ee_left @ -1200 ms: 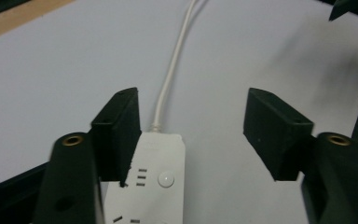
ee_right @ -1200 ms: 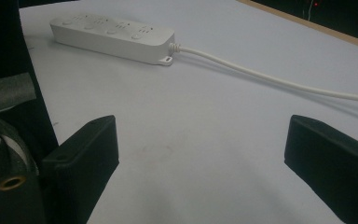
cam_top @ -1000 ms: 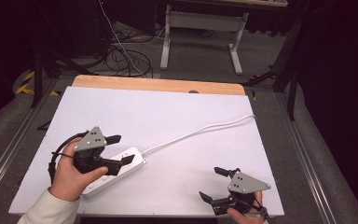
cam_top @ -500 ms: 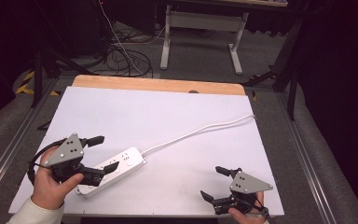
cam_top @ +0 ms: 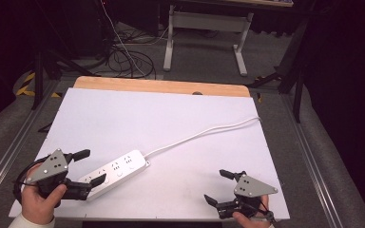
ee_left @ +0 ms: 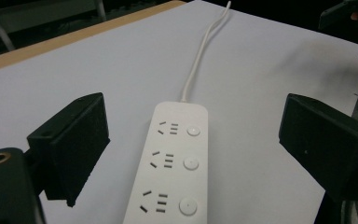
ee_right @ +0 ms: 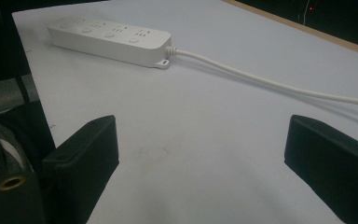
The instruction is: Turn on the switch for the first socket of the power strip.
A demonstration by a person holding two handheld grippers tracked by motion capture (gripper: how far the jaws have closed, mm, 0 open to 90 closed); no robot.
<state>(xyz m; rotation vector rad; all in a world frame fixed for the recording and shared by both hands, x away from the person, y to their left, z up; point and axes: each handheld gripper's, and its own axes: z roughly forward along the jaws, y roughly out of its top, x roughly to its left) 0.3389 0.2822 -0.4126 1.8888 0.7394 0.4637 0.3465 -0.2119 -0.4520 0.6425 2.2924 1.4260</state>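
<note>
white power strip (cam_top: 116,171) lying flat on white bench (cam_top: 171,123), near front-left, sockets up, no plugs in them; its white cord (cam_top: 204,133) snakes off toward far-right edge of bench

left tongs (cam_top: 90,167) at near-left corner, jaws spread wide, holding nothing; one jaw sits over near end of strip, can't tell if touching; left gripper view has strip lying between jaws

right tongs (cam_top: 221,186) at near-right corner, also wide open and empty, well apart from strip, aimed across bench toward it
</note>
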